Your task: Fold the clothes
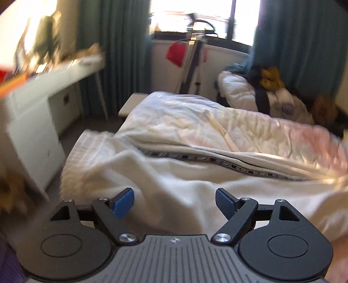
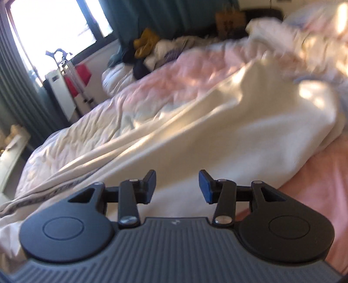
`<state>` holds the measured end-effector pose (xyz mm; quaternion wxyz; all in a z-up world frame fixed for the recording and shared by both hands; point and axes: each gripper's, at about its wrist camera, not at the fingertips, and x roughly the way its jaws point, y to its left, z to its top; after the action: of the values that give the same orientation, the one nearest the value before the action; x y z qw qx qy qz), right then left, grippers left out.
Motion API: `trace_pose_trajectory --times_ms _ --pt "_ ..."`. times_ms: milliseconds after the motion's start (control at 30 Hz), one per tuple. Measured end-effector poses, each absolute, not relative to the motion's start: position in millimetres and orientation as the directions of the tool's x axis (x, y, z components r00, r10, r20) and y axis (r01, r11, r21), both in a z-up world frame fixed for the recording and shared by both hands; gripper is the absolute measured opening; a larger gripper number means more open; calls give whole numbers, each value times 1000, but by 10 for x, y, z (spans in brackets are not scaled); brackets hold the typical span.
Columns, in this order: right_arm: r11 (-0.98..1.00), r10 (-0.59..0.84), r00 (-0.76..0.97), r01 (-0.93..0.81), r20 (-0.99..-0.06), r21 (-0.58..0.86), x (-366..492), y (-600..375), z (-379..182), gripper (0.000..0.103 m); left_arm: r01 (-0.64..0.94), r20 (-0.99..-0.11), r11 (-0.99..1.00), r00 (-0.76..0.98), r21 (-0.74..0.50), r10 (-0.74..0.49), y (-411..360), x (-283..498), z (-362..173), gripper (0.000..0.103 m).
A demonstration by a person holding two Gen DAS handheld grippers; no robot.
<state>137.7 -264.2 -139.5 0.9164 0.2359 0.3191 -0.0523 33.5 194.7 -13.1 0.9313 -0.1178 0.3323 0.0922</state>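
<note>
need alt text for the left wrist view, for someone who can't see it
The left gripper hangs open and empty over a cream garment spread on a bed. A black band with lettering runs across the fabric. Behind are a white desk, green curtains and a bright window.

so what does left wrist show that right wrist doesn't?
Only the left wrist view: the white desk with blurred clutter on it, white drawers below, and the left gripper, open over the cloth.

Only the right wrist view: a brown paper bag at the far wall and the right gripper, open, holding nothing.

Both: the cream garment with its black printed band, the rumpled bed, the teal curtains, the bright window, a red item by the stand, a yellow cloth on the far pile.
</note>
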Motion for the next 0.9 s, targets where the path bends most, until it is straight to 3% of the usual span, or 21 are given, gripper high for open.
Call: trace_pose_trajectory --times_ms 333,500,700,900 --pt "867 -9 793 310 -609 391 1533 -2702 -1513 47 -173 -633 985 761 13 142 1668 685 -139 83" --pt "841 -97 817 373 -569 392 1447 -2838 -1473 47 162 -666 982 744 97 -57 826 1366 -283 83" --pt "771 -163 825 449 -541 452 1321 -3051 -1493 47 555 -728 816 626 164 -279 -219 2225 -481 82" --pt "751 -152 823 456 -547 478 1388 -3100 -1612 47 789 -842 602 405 124 -358 -1013 2821 -948 74"
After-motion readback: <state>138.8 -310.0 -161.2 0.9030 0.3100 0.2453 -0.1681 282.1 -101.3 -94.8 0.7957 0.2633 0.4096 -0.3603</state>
